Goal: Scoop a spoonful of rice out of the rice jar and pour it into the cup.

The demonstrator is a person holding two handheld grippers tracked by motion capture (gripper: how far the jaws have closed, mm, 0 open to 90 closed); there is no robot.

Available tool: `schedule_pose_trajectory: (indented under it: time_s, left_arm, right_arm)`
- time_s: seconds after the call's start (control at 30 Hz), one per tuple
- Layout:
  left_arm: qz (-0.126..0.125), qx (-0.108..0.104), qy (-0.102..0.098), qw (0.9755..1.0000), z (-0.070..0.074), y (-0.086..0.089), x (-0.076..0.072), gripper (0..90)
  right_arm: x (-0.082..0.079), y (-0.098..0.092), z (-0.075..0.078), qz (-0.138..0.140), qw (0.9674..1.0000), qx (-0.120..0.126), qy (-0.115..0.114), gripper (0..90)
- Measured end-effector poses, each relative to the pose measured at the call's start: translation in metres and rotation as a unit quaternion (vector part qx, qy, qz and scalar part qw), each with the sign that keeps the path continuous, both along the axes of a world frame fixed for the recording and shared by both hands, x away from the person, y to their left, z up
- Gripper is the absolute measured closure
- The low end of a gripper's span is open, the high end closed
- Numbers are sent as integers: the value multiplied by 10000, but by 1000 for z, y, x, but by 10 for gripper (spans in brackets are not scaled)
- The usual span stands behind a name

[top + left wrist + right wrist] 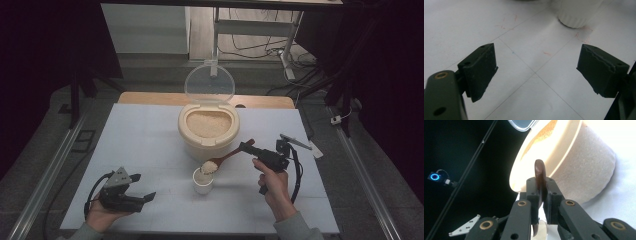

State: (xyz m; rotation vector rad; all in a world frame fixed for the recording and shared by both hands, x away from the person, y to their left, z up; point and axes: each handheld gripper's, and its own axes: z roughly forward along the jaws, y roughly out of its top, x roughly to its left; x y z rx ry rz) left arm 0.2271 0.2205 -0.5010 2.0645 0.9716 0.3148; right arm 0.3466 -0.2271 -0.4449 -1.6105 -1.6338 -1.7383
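The right hand-held gripper [246, 147] clamps the handle of the wooden spoon [223, 158], its heaped bowl over the small white cup [202, 181] near the table's front edge; tilted too quickly, rice may spill past the rim; the left hand-held gripper [146, 187] rests wide, empty.

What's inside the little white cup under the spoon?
The white cup holds pale rice grains up near its rim, like those heaped on the wooden spoon over it. The spoon covers part of the opening, and the cup's bottom is hidden.
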Motion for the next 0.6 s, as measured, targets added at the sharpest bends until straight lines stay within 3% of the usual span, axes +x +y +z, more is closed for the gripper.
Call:
schedule_pose_trajectory:
  time_s: [0.6]
  left_arm:
    - [0, 10, 7, 10000, 0, 0, 0, 158]
  right_arm:
    - [-6, 12, 9, 101, 9975, -482, -500, 834]
